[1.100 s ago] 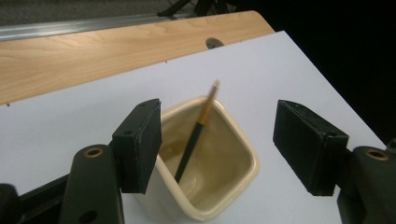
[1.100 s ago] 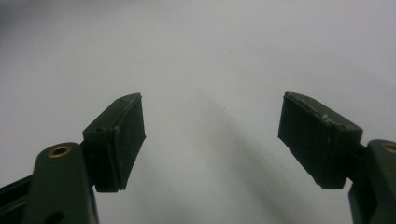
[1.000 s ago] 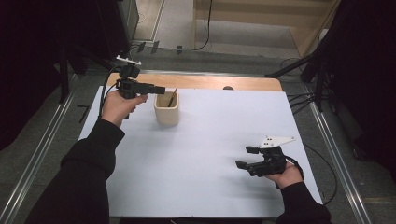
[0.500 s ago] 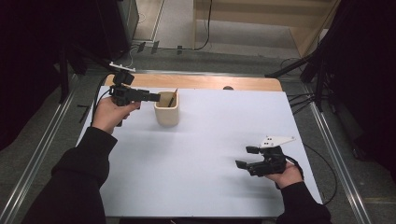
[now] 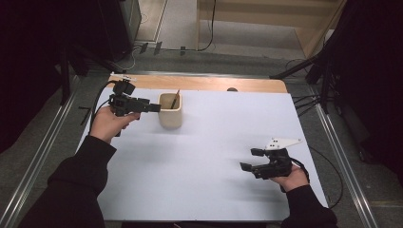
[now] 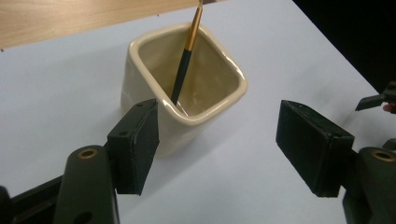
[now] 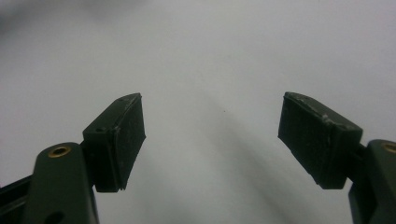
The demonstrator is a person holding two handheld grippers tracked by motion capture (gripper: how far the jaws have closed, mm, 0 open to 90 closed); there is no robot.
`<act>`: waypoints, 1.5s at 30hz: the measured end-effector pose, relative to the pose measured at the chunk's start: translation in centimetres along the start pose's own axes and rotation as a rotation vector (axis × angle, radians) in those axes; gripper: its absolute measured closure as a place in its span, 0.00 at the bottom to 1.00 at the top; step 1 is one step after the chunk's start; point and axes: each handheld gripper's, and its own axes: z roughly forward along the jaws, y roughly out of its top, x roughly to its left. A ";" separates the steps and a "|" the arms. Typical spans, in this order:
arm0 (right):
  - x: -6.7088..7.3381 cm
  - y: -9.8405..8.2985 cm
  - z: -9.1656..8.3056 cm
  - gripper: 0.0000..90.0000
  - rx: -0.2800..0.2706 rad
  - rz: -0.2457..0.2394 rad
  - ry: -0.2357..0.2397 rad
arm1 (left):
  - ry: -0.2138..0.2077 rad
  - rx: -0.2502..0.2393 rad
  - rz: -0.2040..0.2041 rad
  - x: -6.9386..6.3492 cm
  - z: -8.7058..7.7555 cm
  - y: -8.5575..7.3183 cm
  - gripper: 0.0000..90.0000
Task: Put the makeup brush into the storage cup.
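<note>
A cream square cup (image 5: 170, 110) stands at the far left of the white table top (image 5: 214, 142), with a thin brush (image 5: 176, 99) leaning inside it. My left gripper (image 5: 154, 108) hovers just left of the cup, pointing at it, open and holding nothing. In the left gripper view the cup (image 6: 187, 88) and brush (image 6: 187, 60) sit just beyond the left gripper (image 6: 219, 135), whose jaws stand wide apart, the left one in front of the cup's near wall. My right gripper (image 5: 249, 159) rests near the front right, open. In the right gripper view the right gripper (image 7: 212, 135) has bare white surface between its jaws.
A wooden strip (image 5: 214, 84) runs along the table's far edge. Metal rails (image 5: 342, 156) flank both sides, and cables (image 5: 209, 28) lie on the floor behind. The other gripper's tip (image 6: 378, 100) shows at the right edge of the left gripper view.
My left gripper has drawn back to the left, from over the cup's rim to beside the cup. The right gripper has stayed where it was.
</note>
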 end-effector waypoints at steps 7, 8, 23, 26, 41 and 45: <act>0.1 0.1 0.0 0.27 -0.006 -0.005 0.001 | 0.001 0.017 0.016 -0.2 0.0 -1.5 0.34; 0.1 0.1 0.0 0.27 -0.005 -0.002 0.002 | 0.008 0.013 0.016 -0.2 -0.1 -1.7 0.34; 0.1 0.0 0.1 0.27 0.003 -0.003 0.000 | -0.002 0.032 0.012 -0.2 0.0 -4.7 0.34; 0.1 0.0 0.0 0.27 0.001 -0.002 0.001 | -0.005 0.038 0.019 -0.5 0.2 -5.3 0.33; 0.0 0.0 0.1 0.27 0.006 -0.006 -0.003 | -0.020 0.064 0.058 -1.1 1.0 -7.5 0.30; 0.0 0.0 0.1 0.27 0.005 -0.005 -0.002 | -0.019 0.080 0.054 -1.1 1.0 -8.1 0.29</act>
